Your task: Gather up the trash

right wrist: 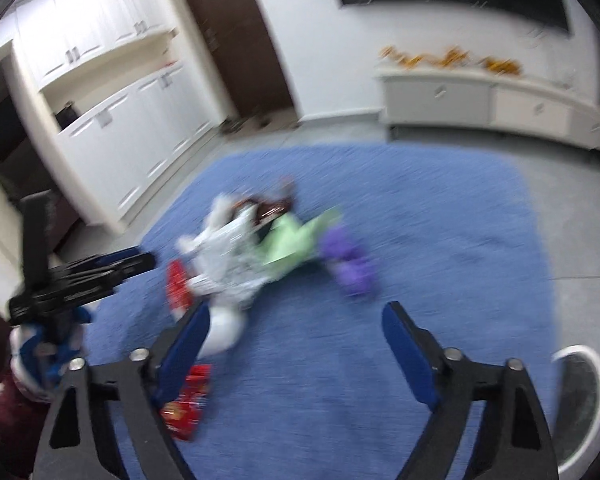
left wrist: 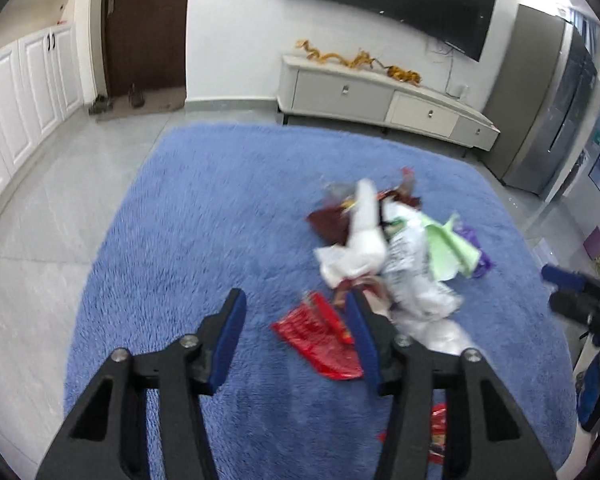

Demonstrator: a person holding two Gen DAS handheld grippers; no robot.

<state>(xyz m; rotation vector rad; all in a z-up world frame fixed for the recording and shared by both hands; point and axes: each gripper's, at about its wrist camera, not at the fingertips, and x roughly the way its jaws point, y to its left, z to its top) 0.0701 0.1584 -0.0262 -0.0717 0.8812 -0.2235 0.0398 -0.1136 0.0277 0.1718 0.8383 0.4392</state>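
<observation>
Blue rug (left wrist: 204,208): I am seeing the trash pile (left wrist: 388,248) lying on it. Red wrapper (left wrist: 320,340): lying beside the pile. Left gripper (left wrist: 296,312), right gripper (right wrist: 296,320): both hovering released, grasping nothing.

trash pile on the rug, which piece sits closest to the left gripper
The red foil wrapper, lying flat just ahead of the left gripper; the white, green and purple pieces lie farther off.
</observation>
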